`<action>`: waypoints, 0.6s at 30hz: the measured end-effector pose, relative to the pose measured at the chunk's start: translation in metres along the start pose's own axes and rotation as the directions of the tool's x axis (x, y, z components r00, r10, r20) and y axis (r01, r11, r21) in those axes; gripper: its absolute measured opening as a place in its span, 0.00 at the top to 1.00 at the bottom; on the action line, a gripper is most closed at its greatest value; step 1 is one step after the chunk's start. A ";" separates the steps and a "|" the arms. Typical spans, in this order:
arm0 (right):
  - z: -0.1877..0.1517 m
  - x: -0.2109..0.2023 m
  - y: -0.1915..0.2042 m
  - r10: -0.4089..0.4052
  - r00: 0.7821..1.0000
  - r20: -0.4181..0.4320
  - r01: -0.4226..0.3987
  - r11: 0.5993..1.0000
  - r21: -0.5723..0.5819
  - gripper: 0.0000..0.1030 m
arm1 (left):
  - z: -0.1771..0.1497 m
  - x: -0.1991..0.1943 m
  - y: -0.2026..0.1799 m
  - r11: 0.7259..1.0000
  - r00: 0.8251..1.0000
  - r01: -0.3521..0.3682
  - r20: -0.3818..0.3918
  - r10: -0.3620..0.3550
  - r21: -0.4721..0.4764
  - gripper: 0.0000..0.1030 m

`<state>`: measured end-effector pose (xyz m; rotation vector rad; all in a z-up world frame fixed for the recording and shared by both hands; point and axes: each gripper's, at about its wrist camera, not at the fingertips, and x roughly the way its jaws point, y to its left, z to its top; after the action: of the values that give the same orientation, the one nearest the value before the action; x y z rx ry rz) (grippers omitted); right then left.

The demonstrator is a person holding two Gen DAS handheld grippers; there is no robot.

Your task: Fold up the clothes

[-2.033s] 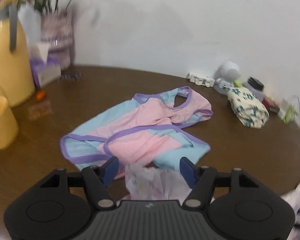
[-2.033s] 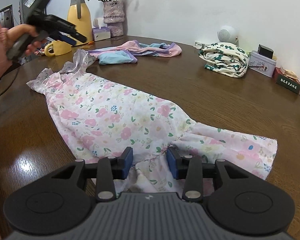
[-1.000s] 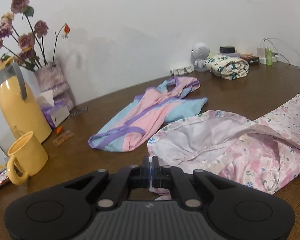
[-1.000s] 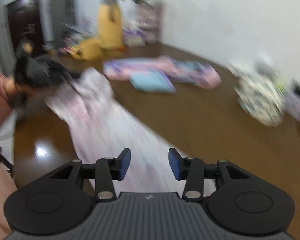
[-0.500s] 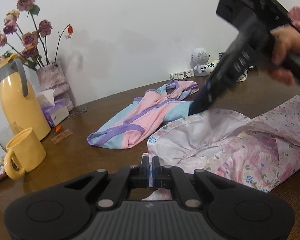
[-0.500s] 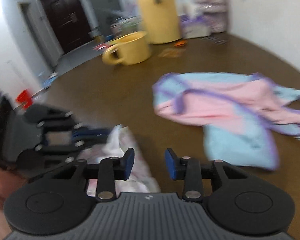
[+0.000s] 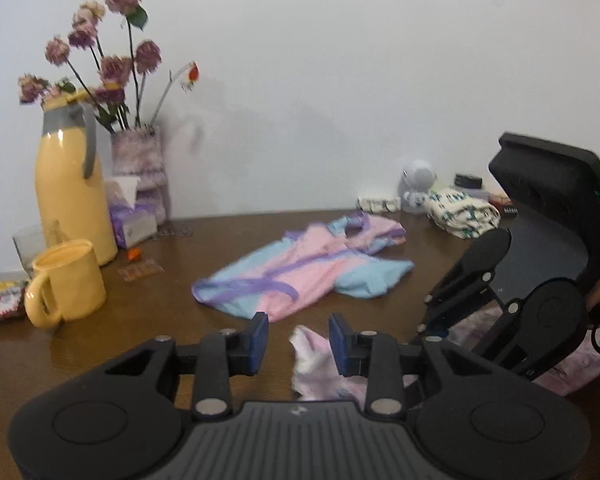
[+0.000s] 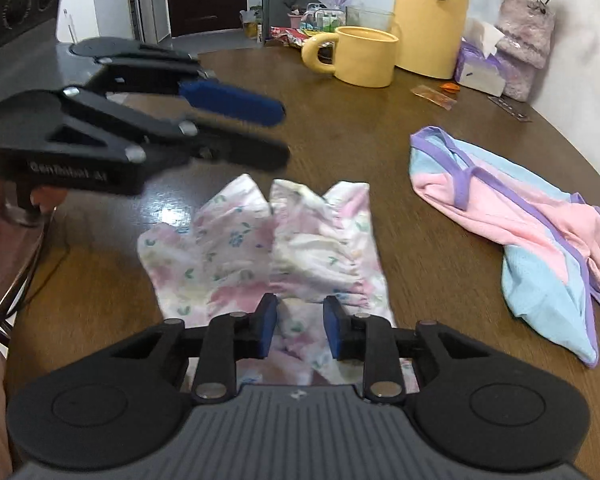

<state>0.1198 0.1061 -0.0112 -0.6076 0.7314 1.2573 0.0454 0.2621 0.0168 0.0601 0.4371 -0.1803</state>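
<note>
Now the floral dress [image 8: 268,248] lies partly folded; left gripper [image 7: 298,338] just opened off its frill, right gripper [image 8: 300,330] closing, empty; pink-blue garment [image 8: 512,216] beside the dress unfolded.

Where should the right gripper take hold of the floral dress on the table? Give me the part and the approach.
Take the gathered ruffle edge of the floral dress, right ahead of the right gripper. Come down from above along its present line. The ruffle stands in raised folds off the table, so the fingers could probably pinch a fold without scraping wood. The left gripper hovers clear of the dress.
</note>
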 end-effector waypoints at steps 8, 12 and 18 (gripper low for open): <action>-0.003 0.000 -0.003 0.004 1.000 0.020 -0.004 1.000 0.026 0.74 | -0.006 0.012 0.035 0.940 0.982 0.028 -0.168 -0.089 -0.339 0.37; -0.004 0.001 -0.003 0.000 1.000 0.029 -0.001 1.000 0.026 0.74 | -0.006 0.024 0.039 0.915 0.972 -0.016 -0.220 -0.080 -0.404 0.31; -0.007 0.001 -0.003 -0.006 0.999 0.043 0.004 1.000 0.027 0.74 | -0.013 0.042 0.044 0.862 0.959 -0.003 -0.247 -0.141 -0.506 0.30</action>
<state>0.1220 0.1011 -0.0164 -0.5585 0.7092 1.2506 0.0858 0.2996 -0.0123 -0.4537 0.7573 -0.1240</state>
